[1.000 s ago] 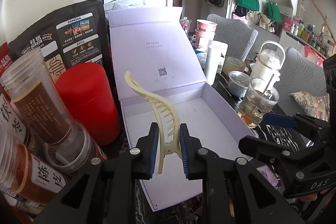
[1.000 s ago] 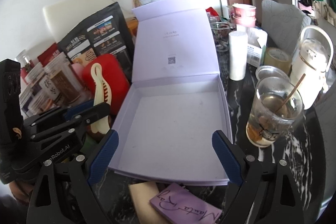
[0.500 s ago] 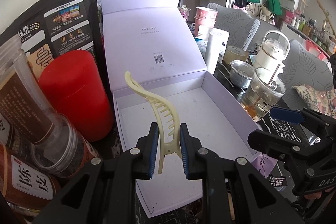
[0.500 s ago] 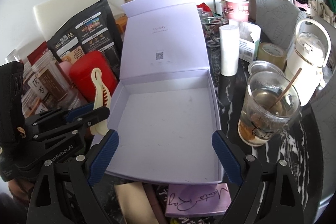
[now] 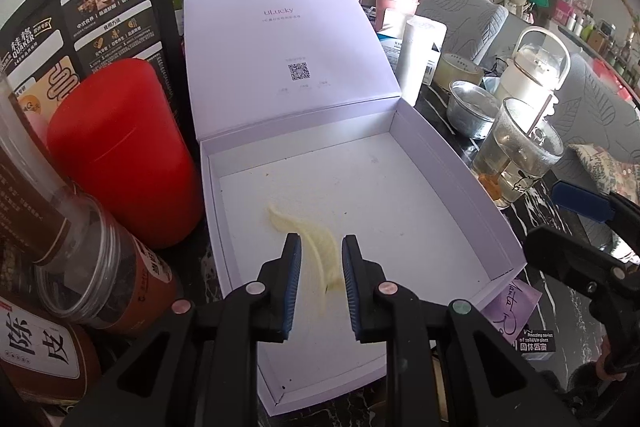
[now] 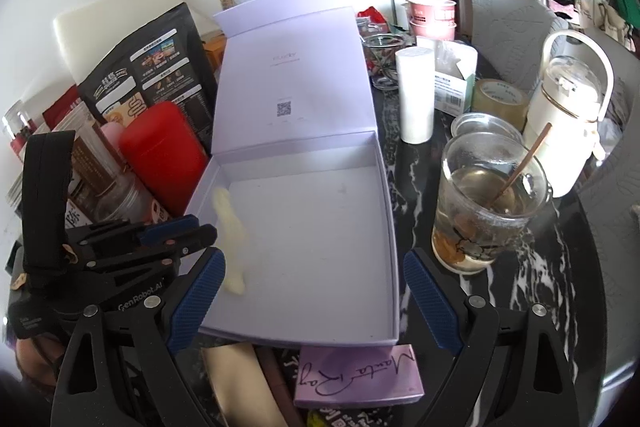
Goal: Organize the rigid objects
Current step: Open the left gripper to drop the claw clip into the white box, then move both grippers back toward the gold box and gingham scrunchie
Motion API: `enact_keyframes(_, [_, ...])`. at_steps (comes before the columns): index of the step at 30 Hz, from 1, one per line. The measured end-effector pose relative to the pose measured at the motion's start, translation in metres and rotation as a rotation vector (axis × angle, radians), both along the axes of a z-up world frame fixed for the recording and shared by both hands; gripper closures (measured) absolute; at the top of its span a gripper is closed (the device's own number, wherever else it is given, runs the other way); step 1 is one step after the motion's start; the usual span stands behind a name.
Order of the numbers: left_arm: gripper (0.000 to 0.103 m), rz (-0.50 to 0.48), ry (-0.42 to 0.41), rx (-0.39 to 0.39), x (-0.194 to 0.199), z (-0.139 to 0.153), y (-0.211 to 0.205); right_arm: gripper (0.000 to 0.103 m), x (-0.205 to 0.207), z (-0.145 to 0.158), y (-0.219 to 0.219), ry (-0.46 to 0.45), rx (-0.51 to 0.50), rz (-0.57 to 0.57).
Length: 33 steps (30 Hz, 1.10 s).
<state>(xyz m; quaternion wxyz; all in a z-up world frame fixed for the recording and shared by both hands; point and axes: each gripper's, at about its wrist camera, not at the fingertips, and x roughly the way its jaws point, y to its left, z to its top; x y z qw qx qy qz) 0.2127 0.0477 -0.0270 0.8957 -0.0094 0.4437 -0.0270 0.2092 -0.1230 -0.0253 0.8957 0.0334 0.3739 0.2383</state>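
Observation:
A pale yellow hair clip (image 5: 316, 243) shows as a blur, tipped forward and down over the floor of the open lilac box (image 5: 460, 163). It lies loose between the narrowly parted fingers of my left gripper (image 5: 318, 239), which hangs over the box's near left part. From the right wrist view the clip (image 6: 230, 227) is a smear just inside the box's left wall (image 6: 200, 195), beside the left gripper (image 6: 204, 227). My right gripper (image 6: 314, 259) stands wide open over the box's near edge with nothing between its fingers.
A red canister (image 5: 120, 155), jars (image 5: 104, 267) and a black oat bag (image 5: 92, 19) crowd the box's left side. A glass of drink with a stick (image 6: 488, 203), a white kettle (image 6: 568, 119) and a white tube (image 6: 416, 95) stand to the right. A purple card (image 6: 356, 375) lies in front.
The left gripper has sunk closer to the box. The clip, upright in its jaws before, has swung forward and down and now blurs low over the box floor. The right gripper has stayed put.

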Motion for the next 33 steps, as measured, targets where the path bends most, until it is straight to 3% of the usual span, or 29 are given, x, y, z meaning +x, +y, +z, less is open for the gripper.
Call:
enact_keyframes(1, [0.077, 0.003, 0.0, 0.004, 0.0, 0.001, 0.0, 0.011, 0.0, 0.001, -0.001, -0.001, 0.001, -0.003])
enact_keyframes(3, [0.056, 0.008, 0.002, 0.006, -0.001, 0.002, -0.001, 0.011, -0.003, 0.002, -0.004, -0.006, 0.003, -0.009])
enact_keyframes(4, [0.039, 0.007, -0.001, 0.0, -0.002, 0.003, 0.0, 0.011, -0.003, 0.003, -0.006, -0.008, 0.005, -0.012])
enact_keyframes(5, [0.031, 0.006, -0.007, -0.008, -0.003, 0.005, 0.0, 0.011, -0.004, 0.004, -0.006, -0.011, 0.006, -0.014])
enact_keyframes(33, [0.031, -0.026, -0.139, -0.021, -0.072, 0.063, -0.021, 0.009, -0.079, 0.04, -0.039, -0.114, 0.013, -0.068])
